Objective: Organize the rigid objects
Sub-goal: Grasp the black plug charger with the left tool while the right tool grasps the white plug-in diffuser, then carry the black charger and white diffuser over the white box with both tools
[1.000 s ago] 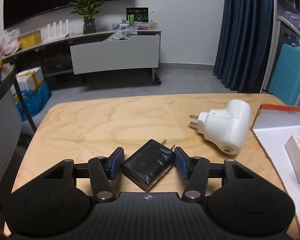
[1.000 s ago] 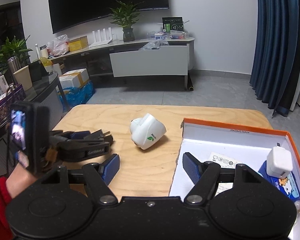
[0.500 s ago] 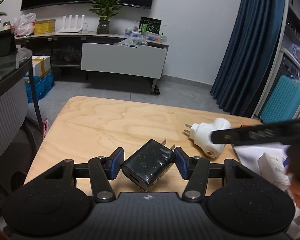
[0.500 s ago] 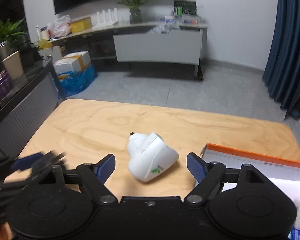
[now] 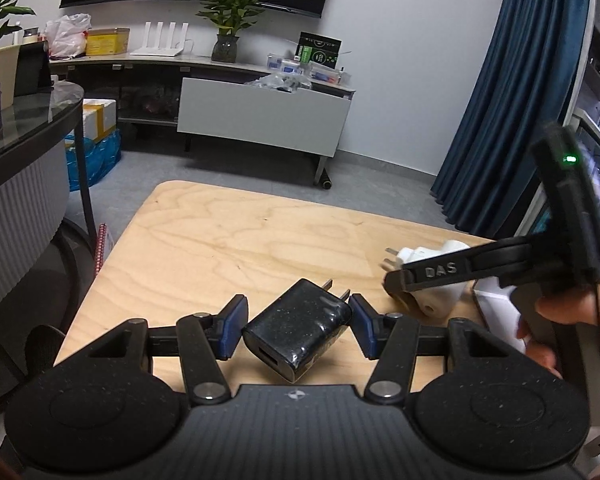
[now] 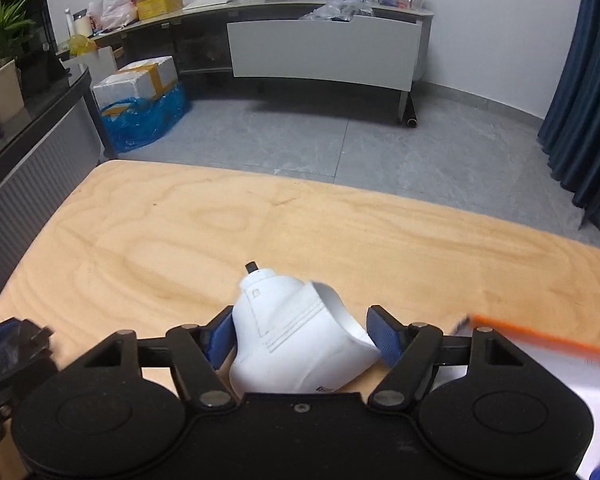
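Left wrist: one black charger [image 5: 300,330], one white plug [image 5: 436,280]

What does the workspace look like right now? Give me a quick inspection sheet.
Surface: wooden table, bare ahead.
Job's things: black charger; white plug adapter; orange-rimmed box at right.
Clutter: nothing seen on the table.
Grippers: left gripper shut on the black charger; right gripper jaws closing around the white plug adapter, the far pad not yet pressing.
Cables: nothing seen on the table.
Surroundings: TV cabinet, potted plant, blue curtain.
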The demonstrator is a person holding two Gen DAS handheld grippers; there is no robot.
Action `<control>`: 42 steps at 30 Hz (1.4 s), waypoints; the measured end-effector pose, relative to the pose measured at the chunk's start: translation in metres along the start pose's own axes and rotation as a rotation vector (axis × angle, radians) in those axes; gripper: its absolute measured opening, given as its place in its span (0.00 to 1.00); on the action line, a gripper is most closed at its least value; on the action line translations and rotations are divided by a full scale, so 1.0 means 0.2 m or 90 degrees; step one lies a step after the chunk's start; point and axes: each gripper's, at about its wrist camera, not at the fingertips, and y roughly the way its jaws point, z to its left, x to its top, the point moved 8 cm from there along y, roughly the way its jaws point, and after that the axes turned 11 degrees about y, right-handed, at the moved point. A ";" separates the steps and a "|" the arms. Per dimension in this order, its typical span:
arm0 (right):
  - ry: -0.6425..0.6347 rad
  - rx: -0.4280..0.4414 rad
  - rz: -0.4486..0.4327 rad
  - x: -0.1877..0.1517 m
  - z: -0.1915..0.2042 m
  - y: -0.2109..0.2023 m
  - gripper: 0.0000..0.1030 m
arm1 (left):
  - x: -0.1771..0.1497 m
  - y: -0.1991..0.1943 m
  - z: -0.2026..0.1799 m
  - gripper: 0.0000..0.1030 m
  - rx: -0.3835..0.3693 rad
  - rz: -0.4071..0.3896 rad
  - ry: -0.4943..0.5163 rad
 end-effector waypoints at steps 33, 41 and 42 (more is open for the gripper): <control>0.076 0.061 -0.162 -0.48 0.02 -1.15 0.77 | 0.00 -0.58 -0.21 0.54 0.019 -0.052 0.018; 0.090 0.052 -0.187 -0.51 -0.04 -1.27 0.77 | 0.00 -0.62 -0.26 0.54 0.017 -0.052 0.036; 0.092 0.051 -0.189 -0.51 -0.05 -1.28 0.77 | 0.00 -0.62 -0.27 0.54 0.015 -0.052 0.038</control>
